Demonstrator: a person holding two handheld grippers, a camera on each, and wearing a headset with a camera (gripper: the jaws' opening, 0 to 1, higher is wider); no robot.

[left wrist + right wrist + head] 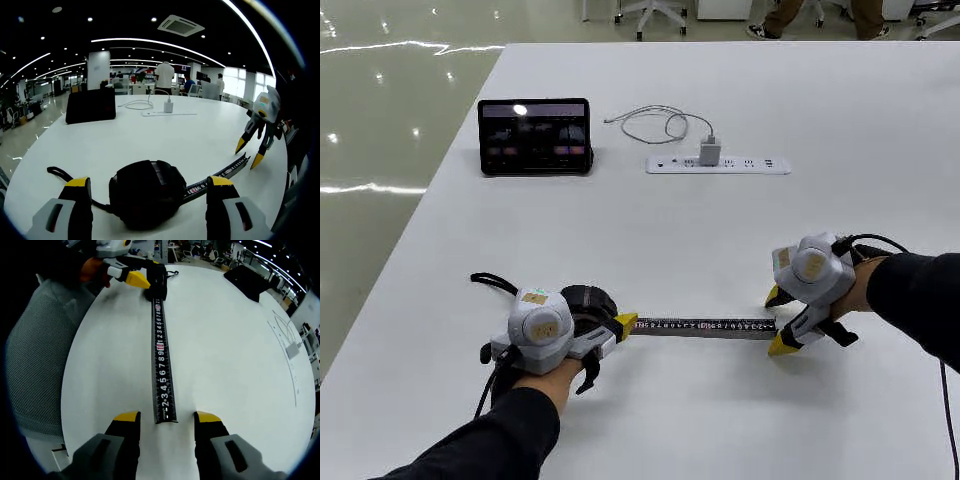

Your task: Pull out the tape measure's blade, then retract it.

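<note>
- Left gripper point(149, 182) jaws stand spread either side of the tape measure case point(590, 300), near the tabletop's point(720, 240) front edge.
- Blade point(161, 350) lies drawn out, its tip between the right gripper's point(167, 416) spread jaws, unpinched.
- Pulling looks done; retracting remains.

Table point(720, 240): white, smooth, matt with a faint sheen.
Tape measure case point(147, 192): black, dull, rubbery-looking plastic.
Blade point(163, 360): thin strip, looks like metal; dark face, printed numerals, slight gloss.
Left gripper point(148, 182) and right gripper point(166, 416): hard plastic shells, grey-white, smooth, satin; yellow jaw tips matt.
Tablet point(534, 136): glossy screen, catches a ceiling light.
Power strip point(718, 165): white smooth plastic.
Floor point(380, 120): polished, strong glare.
Sleeves point(490, 440): dark matt cloth.
Chair back point(45, 350): grey open mesh.
</note>
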